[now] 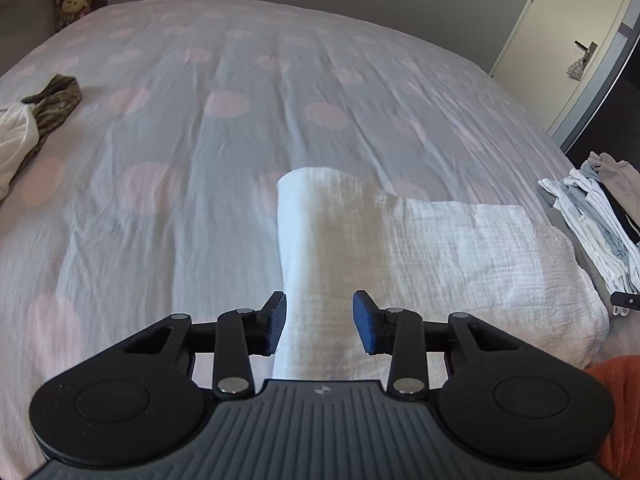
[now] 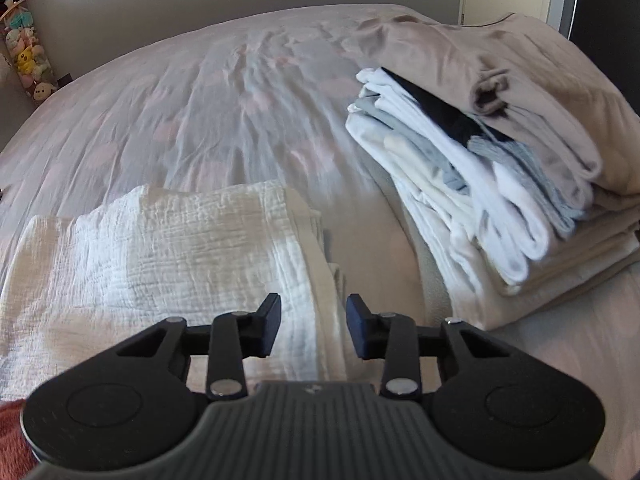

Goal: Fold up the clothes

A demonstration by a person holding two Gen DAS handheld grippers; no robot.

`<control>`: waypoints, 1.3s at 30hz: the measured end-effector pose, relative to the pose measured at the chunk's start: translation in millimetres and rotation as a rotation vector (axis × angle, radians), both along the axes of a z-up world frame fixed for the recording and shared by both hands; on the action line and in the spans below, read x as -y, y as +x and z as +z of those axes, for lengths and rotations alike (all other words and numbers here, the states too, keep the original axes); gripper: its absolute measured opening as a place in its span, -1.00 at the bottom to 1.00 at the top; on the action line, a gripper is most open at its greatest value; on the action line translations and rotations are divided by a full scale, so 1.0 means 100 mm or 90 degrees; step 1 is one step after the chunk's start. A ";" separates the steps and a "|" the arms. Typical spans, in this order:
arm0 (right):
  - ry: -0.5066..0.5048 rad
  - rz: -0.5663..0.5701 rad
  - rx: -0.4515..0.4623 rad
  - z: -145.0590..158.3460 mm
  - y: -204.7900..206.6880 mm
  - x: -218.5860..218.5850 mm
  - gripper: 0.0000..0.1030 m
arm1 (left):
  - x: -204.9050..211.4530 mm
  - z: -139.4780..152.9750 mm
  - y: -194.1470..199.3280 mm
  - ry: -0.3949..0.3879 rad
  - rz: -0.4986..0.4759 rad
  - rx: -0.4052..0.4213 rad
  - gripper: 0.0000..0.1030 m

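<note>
Left claw (image 1: 319,322) spread wide, pads apart, hovering over the left end of a folded white crinkled muslin cloth (image 1: 432,248) lying on the pink-dotted pale bedsheet (image 1: 180,140). Right claw (image 2: 313,326) also spread, gripping nothing, poised above the same cloth's (image 2: 180,248) right edge. At two o'clock from the right claw, near the cloth but apart from it, a stack of folded white, grey and beige clothes (image 2: 500,168). At ten o'clock in the left view, well apart, a crumpled olive and white garment (image 1: 36,120). Cream door (image 1: 560,40) at one o'clock.
</note>
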State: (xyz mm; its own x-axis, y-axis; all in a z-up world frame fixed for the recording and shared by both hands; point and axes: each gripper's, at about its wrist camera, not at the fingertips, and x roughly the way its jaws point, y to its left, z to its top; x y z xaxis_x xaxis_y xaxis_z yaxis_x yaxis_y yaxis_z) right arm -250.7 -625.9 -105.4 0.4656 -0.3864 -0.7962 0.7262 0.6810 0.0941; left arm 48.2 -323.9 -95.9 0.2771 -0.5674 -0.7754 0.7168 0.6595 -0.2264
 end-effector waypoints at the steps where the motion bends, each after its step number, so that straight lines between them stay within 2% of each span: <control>1: 0.006 0.003 -0.004 -0.05 0.06 0.01 -0.26 | 0.06 -0.02 0.02 -0.004 -0.007 0.005 -0.34; 7: 0.039 0.006 -0.042 -0.40 0.25 0.12 -0.25 | 0.31 -0.37 0.19 0.025 -0.039 0.000 -0.34; 10: 0.039 0.017 -0.051 -0.47 0.29 0.16 -0.23 | 0.32 -0.59 0.26 0.056 -0.033 -0.014 -0.34; 12: 0.034 0.034 -0.064 -0.47 0.32 0.17 -0.22 | 0.29 -0.68 0.29 0.056 -0.027 -0.022 -0.33; 14: 0.035 0.049 -0.074 -0.46 0.34 0.16 -0.20 | 0.27 -0.69 0.29 0.050 -0.027 -0.020 -0.33; 16: 0.040 0.062 -0.061 -0.38 0.32 0.18 -0.06 | 0.24 -0.69 0.28 0.044 -0.029 -0.018 -0.33; 18: 0.044 0.069 -0.031 -0.28 0.26 0.23 0.18 | 0.22 -0.68 0.27 0.037 -0.027 -0.014 -0.33; 22: 0.058 0.054 0.004 -0.19 0.15 0.40 0.23 | 0.17 -0.64 0.24 0.021 -0.011 -0.008 -0.31; 25: 0.069 0.046 0.018 -0.17 0.08 0.53 0.44 | 0.13 -0.60 0.24 0.027 0.003 -0.006 -0.30; 30: 0.101 0.062 0.041 -0.22 -0.08 0.60 0.45 | 0.06 -0.54 0.24 0.041 0.027 -0.003 -0.23; 39: 0.169 0.053 0.097 -0.57 -0.20 0.78 0.45 | -0.01 -0.44 0.17 0.069 0.051 0.007 -0.23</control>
State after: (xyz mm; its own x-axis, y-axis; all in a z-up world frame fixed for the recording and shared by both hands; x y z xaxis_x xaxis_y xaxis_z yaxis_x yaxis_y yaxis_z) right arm -270.3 -704.3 -162.3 0.6083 -0.1306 -0.7829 0.6332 0.6746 0.3795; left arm 65.2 -322.8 -139.6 0.3268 -0.4561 -0.8278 0.6624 0.7353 -0.1437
